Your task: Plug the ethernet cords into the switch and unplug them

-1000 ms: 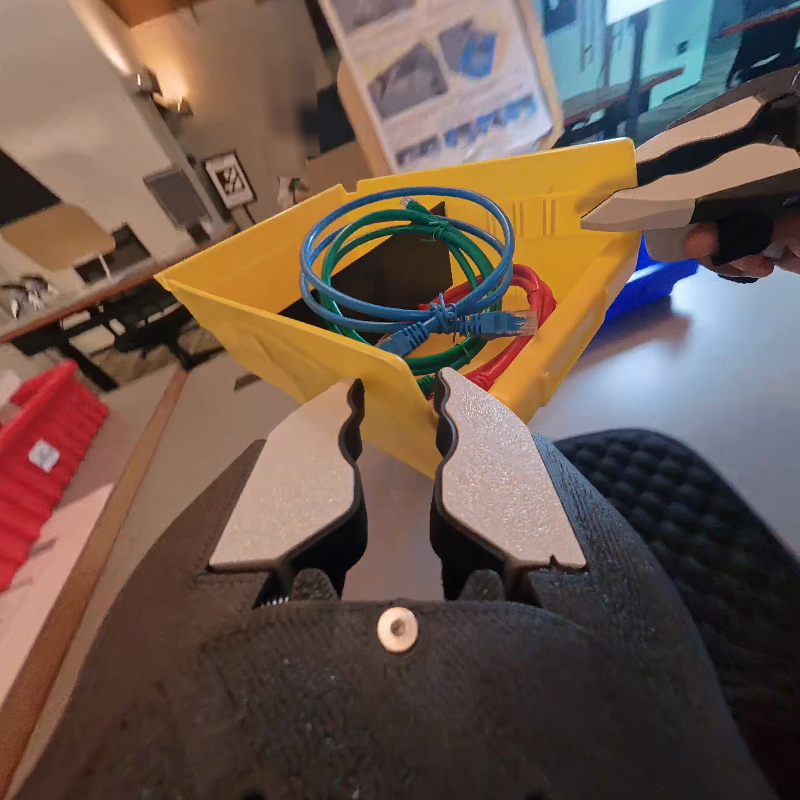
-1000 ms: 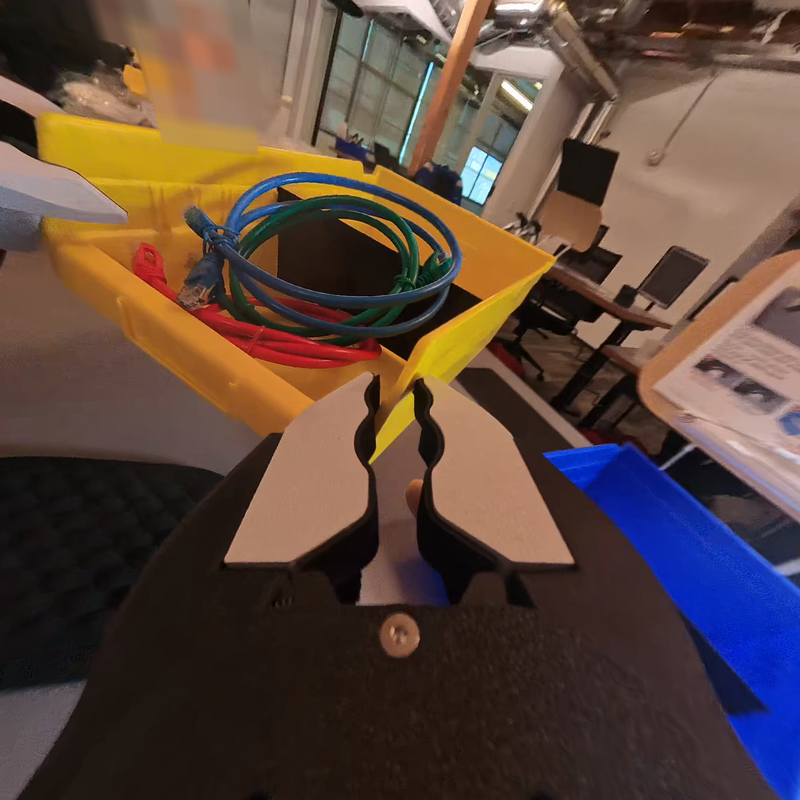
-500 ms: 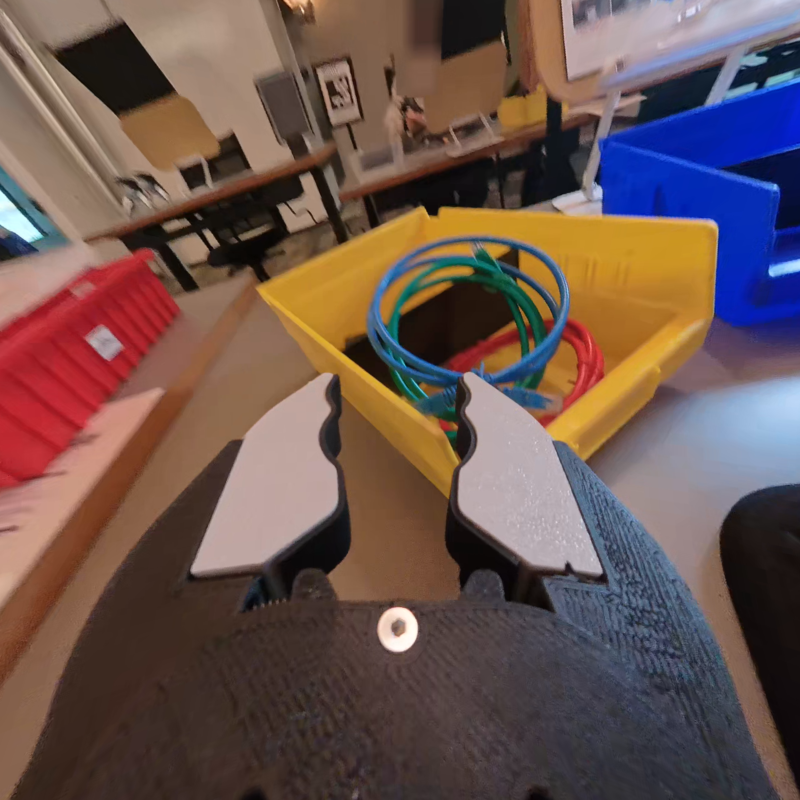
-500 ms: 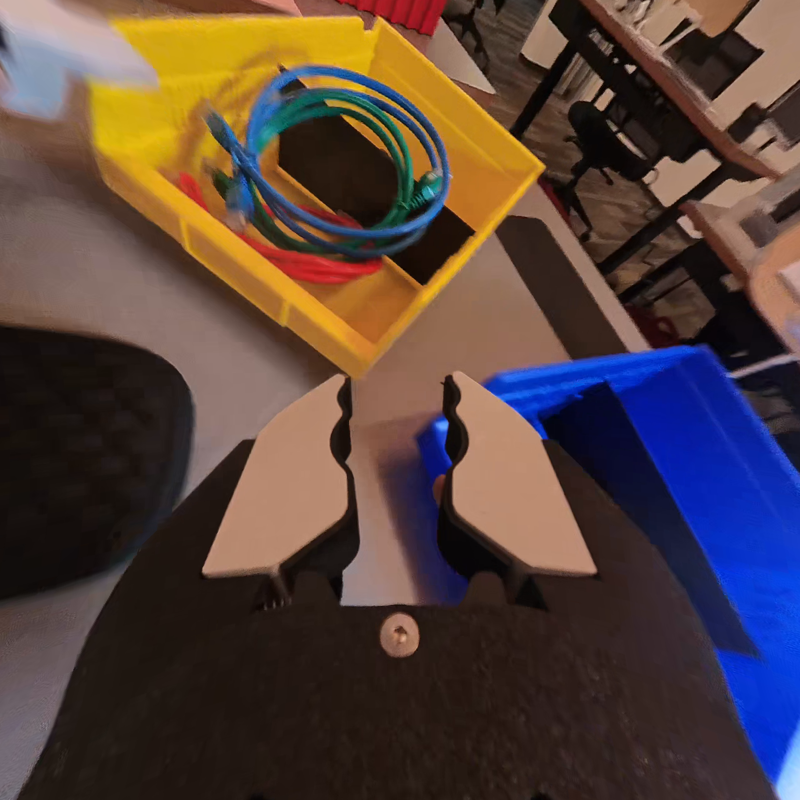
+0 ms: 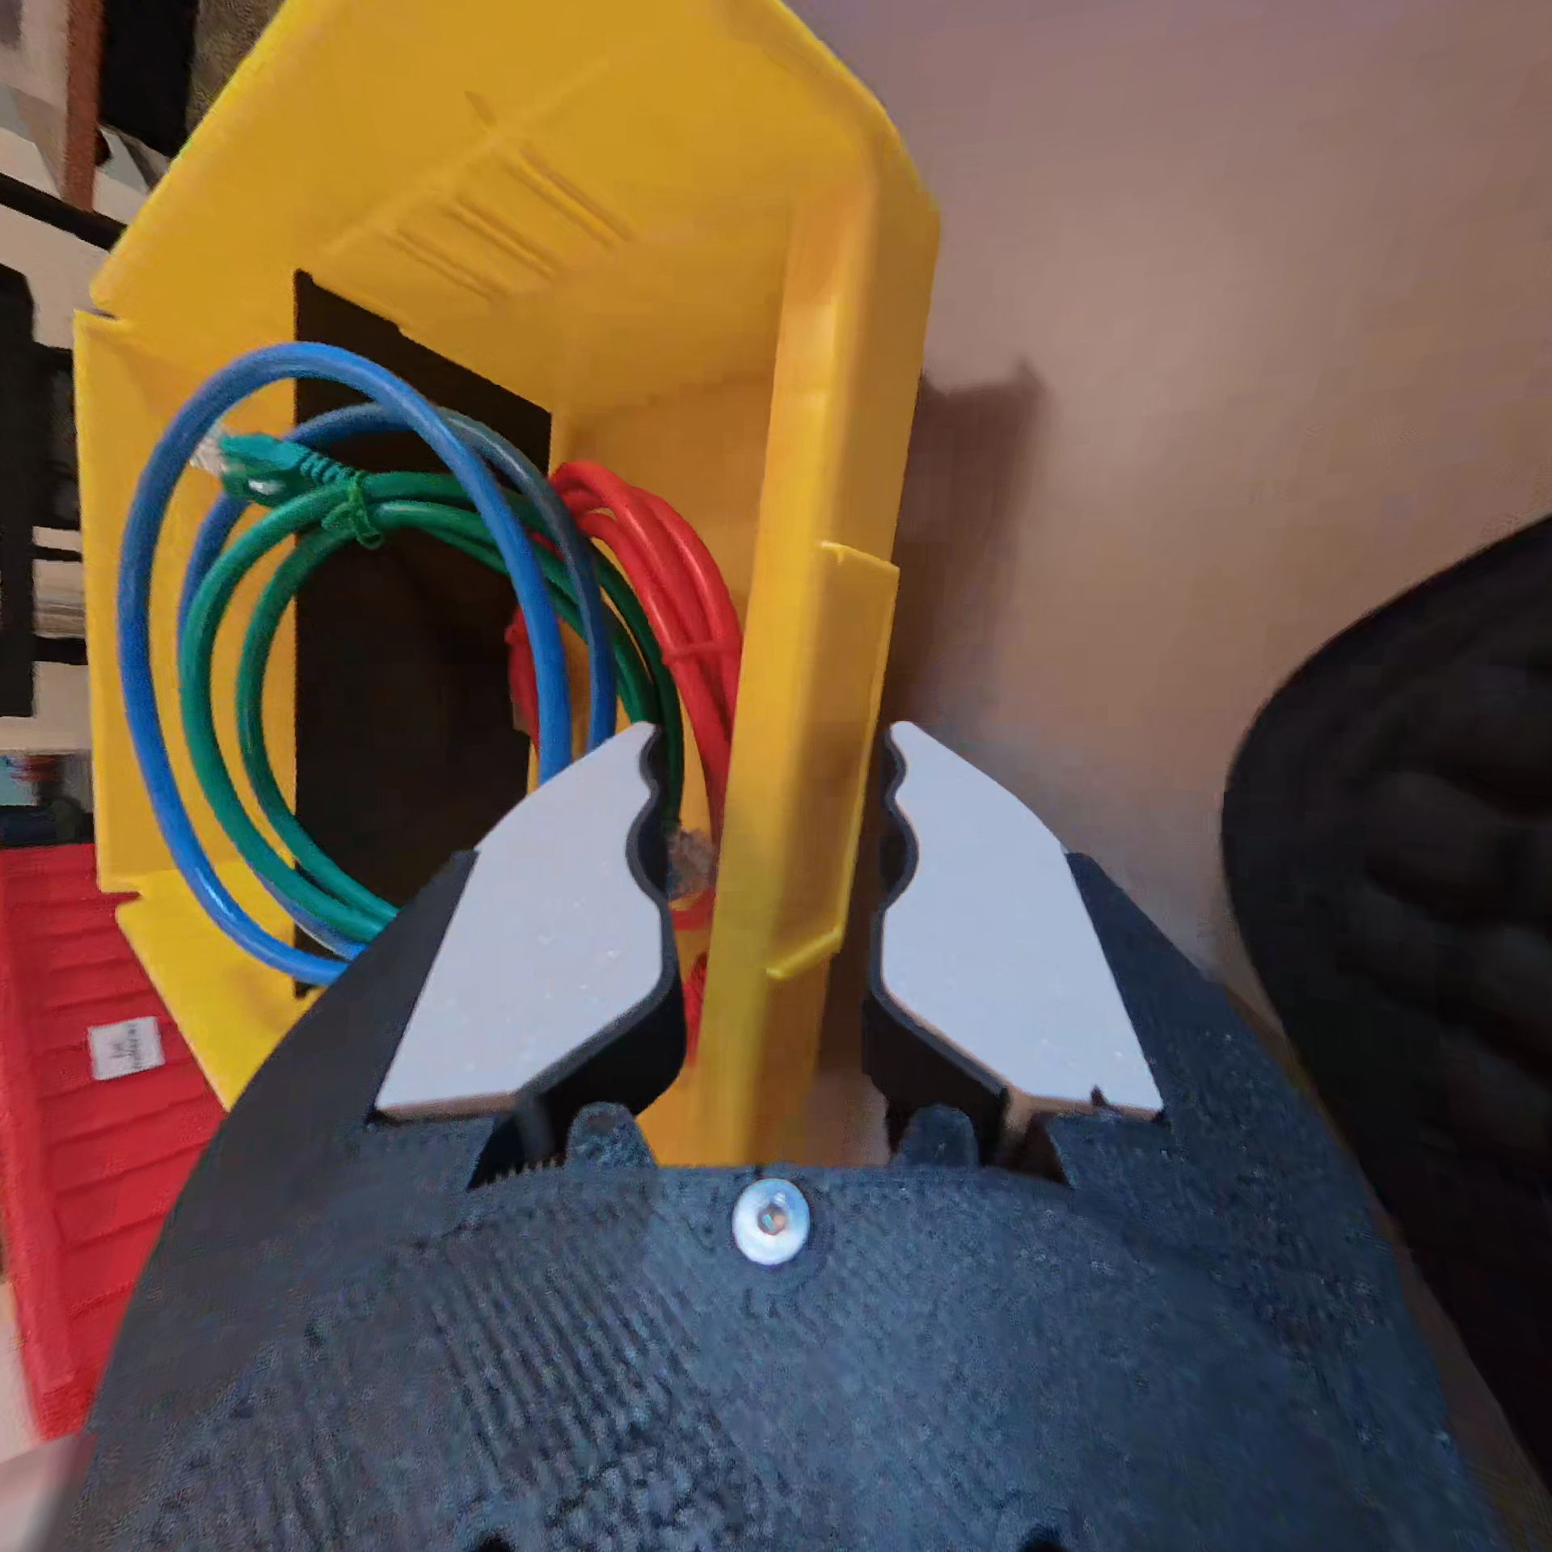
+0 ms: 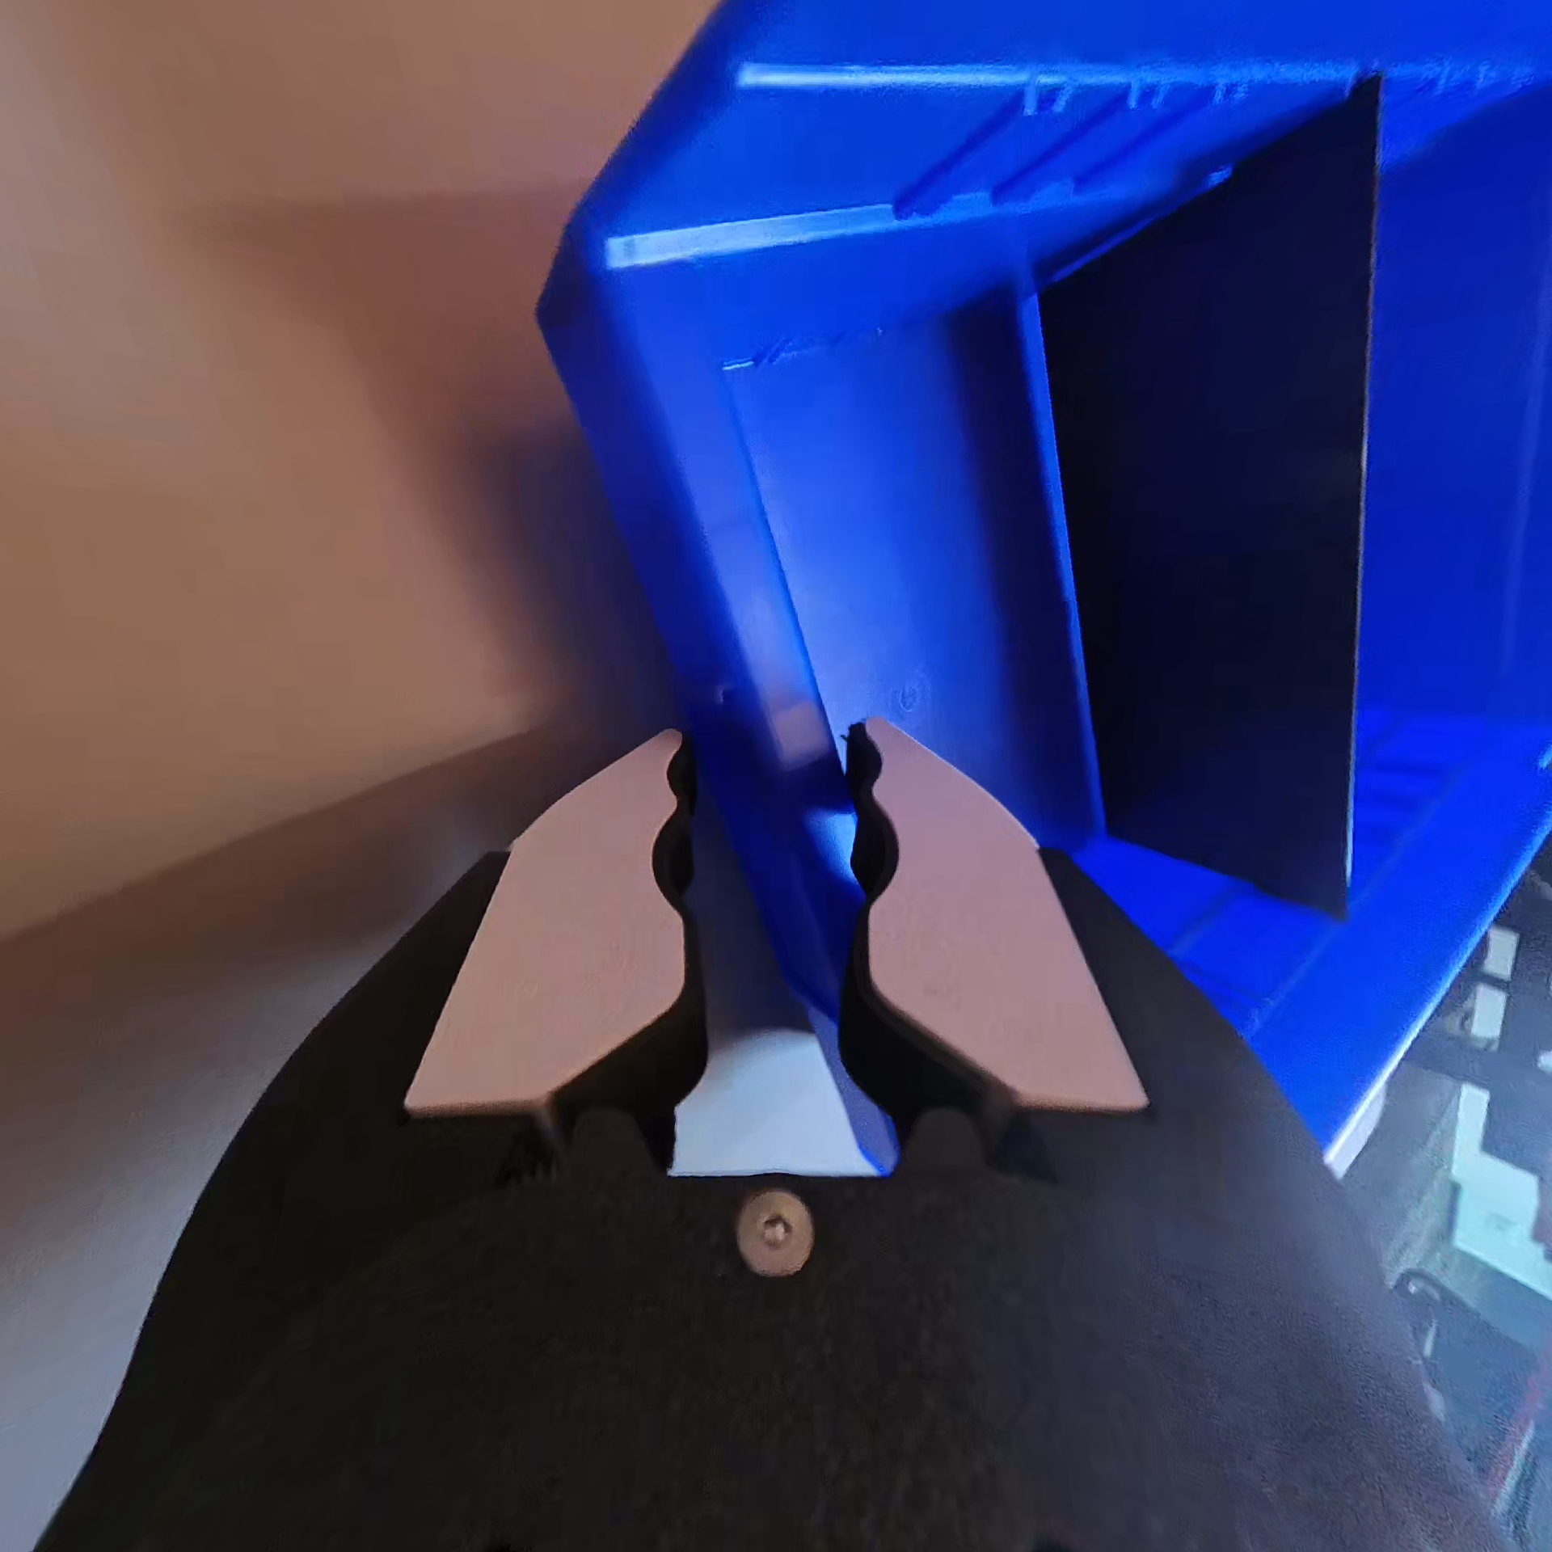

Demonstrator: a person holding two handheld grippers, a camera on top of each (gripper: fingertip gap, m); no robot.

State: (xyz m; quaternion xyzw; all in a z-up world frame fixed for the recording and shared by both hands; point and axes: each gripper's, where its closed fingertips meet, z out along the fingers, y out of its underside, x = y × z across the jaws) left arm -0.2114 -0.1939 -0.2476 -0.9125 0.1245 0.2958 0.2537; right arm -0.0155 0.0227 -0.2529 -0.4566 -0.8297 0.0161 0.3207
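Observation:
A yellow bin (image 5: 588, 210) holds three coiled ethernet cords: blue (image 5: 143, 672), green (image 5: 252, 672) and red (image 5: 697, 588). A dark rectangular panel (image 5: 403, 672) lies under them. My left gripper (image 5: 771, 739) is open and straddles the bin's right side wall (image 5: 798, 672), with the left finger (image 5: 571, 907) inside over the cords and the right finger (image 5: 999, 924) outside. My right gripper (image 6: 771, 739) is open and straddles the near wall of a blue bin (image 6: 840, 504), which holds a dark panel (image 6: 1218, 504). I see no switch that I can tell.
A black textured pad (image 5: 1411, 840) lies on the tan table (image 5: 1218, 294) right of the yellow bin. A red ribbed bin (image 5: 76, 1134) with a white label sits to the left. The table edge and floor clutter (image 6: 1486, 1176) show right of the blue bin. My hands' fingertips stand some 30 cm from each other.
The left gripper has closed in on the yellow bin, opened wider and now straddles its side wall. The right gripper has swung away from the yellow bin onto the blue bin's wall.

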